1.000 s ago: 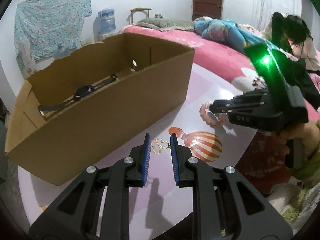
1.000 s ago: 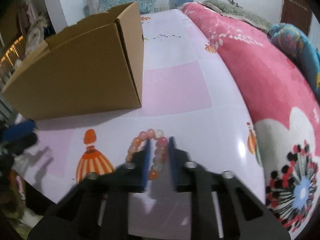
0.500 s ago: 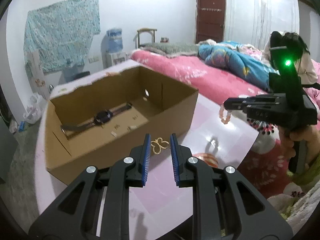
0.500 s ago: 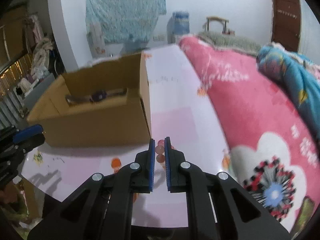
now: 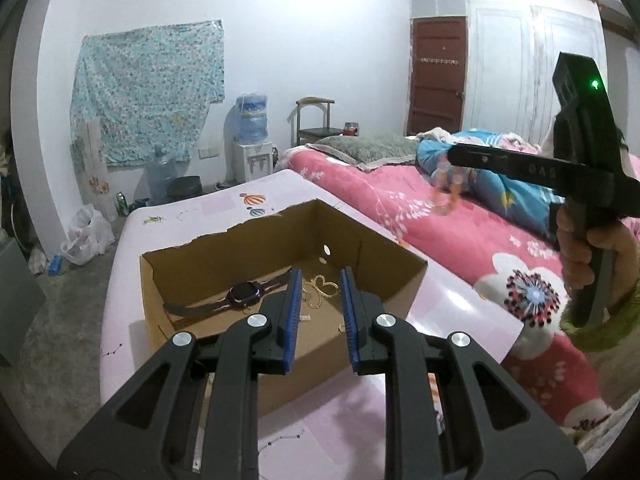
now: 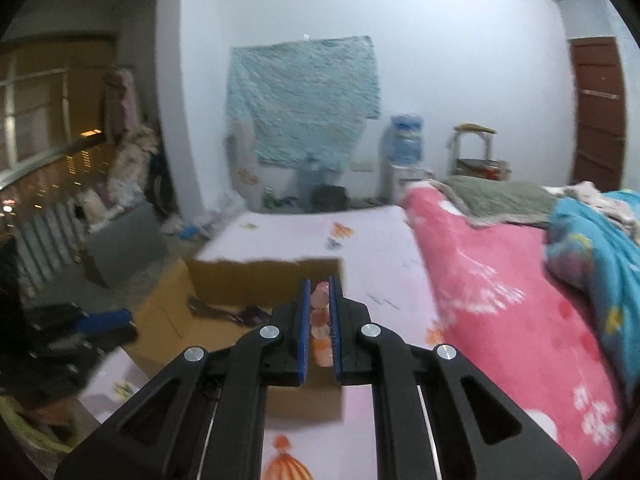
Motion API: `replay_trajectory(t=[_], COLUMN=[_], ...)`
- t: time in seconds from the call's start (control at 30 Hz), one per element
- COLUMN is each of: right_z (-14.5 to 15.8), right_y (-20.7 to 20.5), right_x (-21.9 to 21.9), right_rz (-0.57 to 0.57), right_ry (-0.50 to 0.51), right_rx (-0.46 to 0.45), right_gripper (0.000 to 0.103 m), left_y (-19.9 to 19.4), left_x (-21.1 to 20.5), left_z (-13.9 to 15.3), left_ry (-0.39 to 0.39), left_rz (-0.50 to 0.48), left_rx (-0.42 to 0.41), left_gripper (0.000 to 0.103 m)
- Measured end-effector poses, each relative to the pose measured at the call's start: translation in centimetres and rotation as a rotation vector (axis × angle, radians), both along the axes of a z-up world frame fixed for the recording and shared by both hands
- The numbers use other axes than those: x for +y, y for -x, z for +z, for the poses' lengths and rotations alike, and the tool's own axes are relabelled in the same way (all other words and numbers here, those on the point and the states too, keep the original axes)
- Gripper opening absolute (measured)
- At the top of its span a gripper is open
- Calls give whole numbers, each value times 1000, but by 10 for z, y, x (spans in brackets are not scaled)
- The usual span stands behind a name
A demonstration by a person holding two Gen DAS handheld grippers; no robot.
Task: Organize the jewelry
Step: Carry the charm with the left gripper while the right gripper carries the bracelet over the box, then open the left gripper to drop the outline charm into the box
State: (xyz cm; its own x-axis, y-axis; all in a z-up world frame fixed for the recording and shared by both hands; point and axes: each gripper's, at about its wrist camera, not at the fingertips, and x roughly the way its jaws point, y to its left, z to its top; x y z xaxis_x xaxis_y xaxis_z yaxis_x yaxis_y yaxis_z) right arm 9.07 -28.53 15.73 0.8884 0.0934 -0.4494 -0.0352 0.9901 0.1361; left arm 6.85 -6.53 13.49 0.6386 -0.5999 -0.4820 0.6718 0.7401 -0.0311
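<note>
An open cardboard box (image 5: 200,280) stands on the pink table (image 5: 132,240). A black watch (image 5: 240,294) lies on its floor. A gold butterfly necklace (image 5: 322,288) shows between my left gripper's (image 5: 320,284) fingers, over the box; the jaws stand a little apart and I cannot tell if they still touch it. My right gripper (image 6: 319,294) is shut on a pink and orange bead bracelet (image 6: 321,320). In the left wrist view the bracelet (image 5: 446,190) hangs blurred from the right gripper (image 5: 456,158), high and right of the box. The box also shows in the right wrist view (image 6: 240,276).
A bed with a pink cover (image 5: 440,232) runs along the table's right side, with a blue blanket (image 5: 492,188). A water dispenser (image 5: 252,140), a chair (image 5: 316,120) and bags on the floor stand beyond the table's far end.
Both grippers have risen from the table. The left one carried the gold necklace over the box. The right one lifted the bead bracelet high and moved toward the box.
</note>
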Motion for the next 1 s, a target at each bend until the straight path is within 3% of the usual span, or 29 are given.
replay_trajectory(t=[0.2,0.47,0.57,0.67,0.83,1.0], right_z=[-23,-85,-93,-96,-96,-100], right_y=[-46,-90,-90,-90,-89,-98], right_x=[10,4,2,2,-2,2], right_rz=[114,157,160,162,161,183], right_ry=[-83,-189,-191,-189,-197,-204], right_rx=[71,258,276,283,299,326], right_gripper=[9,9,9,9,9,10], left_y=[-48,-100,-104,-109,-108,-97], left_x=[-13,-32,-31,-29,-18,2], left_z=[-23,-72,-80,-86,-78,-60], left_ry=[27,2,1,1,43,58], left_rz=[-27,-20,-17,-5,9,61], left_rx=[173,414,442,464,456,387], left_gripper=[19,19,20,29,30,50])
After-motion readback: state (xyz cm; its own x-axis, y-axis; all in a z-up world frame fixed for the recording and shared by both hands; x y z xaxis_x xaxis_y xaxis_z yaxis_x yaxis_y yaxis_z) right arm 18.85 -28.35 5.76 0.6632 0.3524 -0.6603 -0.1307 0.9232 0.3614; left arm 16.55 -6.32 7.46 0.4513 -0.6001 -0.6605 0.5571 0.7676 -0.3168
